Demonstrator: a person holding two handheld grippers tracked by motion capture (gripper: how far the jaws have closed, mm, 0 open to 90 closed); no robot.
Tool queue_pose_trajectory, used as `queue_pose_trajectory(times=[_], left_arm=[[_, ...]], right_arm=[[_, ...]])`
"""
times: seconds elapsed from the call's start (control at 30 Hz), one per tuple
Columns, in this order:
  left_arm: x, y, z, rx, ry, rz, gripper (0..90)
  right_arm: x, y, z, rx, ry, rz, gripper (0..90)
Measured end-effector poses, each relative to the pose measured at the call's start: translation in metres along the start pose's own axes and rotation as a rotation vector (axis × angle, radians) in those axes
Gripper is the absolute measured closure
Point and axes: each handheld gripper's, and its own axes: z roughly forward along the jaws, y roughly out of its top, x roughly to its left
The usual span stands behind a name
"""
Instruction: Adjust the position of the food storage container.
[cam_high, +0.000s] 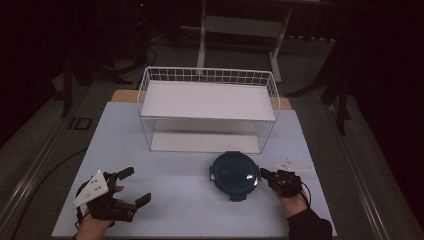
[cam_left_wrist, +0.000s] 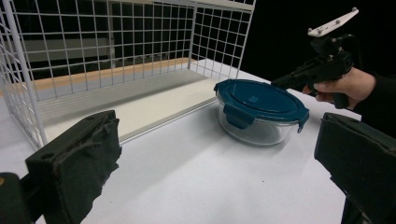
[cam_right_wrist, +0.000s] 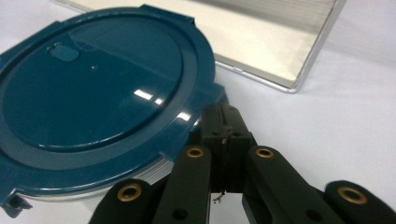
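A round glass container with a dark teal clip-on lid (cam_high: 234, 174) stands on the white table in front of the wire rack. My right gripper (cam_high: 263, 173) is shut, and its tips rest against the lid's right-hand clip (cam_right_wrist: 212, 95). Whether they press on the clip I cannot tell. In the right gripper view the two black jaws (cam_right_wrist: 226, 123) lie flat together with nothing between them. My left gripper (cam_high: 136, 185) is held wide open at the near left of the table, away from the container. Its view looks across at the container (cam_left_wrist: 257, 105) and the right gripper (cam_left_wrist: 275, 83).
A white wire rack (cam_high: 210, 75) with an upper and a lower shelf stands at the back middle of the table (cam_high: 175, 210). The lower shelf's metal edge (cam_right_wrist: 261, 42) lies just behind the container. Dark floor and a white frame are beyond.
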Motion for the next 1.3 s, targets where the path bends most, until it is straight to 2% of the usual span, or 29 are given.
queue_pose_trajectory(times=[0.33, 0.87, 1.13, 1.2, 1.3], left_arm=[[-0.003, -0.001, 0.005, 0.016, -0.014, 0.011, 0.4], [-0.004, -0.001, 0.006, 0.022, -0.022, 0.012, 0.4], [-0.004, -0.002, 0.007, 0.024, -0.026, 0.009, 0.5], [-0.005, -0.002, 0.007, 0.025, -0.028, 0.011, 0.5], [-0.004, -0.002, 0.007, 0.025, -0.025, 0.008, 0.5]], right_arm=[[0.003, 0.004, 0.007, -0.001, -0.02, 0.007, 90.0], [0.032, 0.016, 0.025, 0.0, 0.05, -0.041, 90.0], [0.037, 0.018, 0.028, -0.002, 0.086, -0.036, 90.0], [0.036, 0.016, 0.027, -0.014, 0.121, -0.035, 90.0], [0.036, 0.016, 0.027, -0.016, 0.113, -0.008, 90.0]])
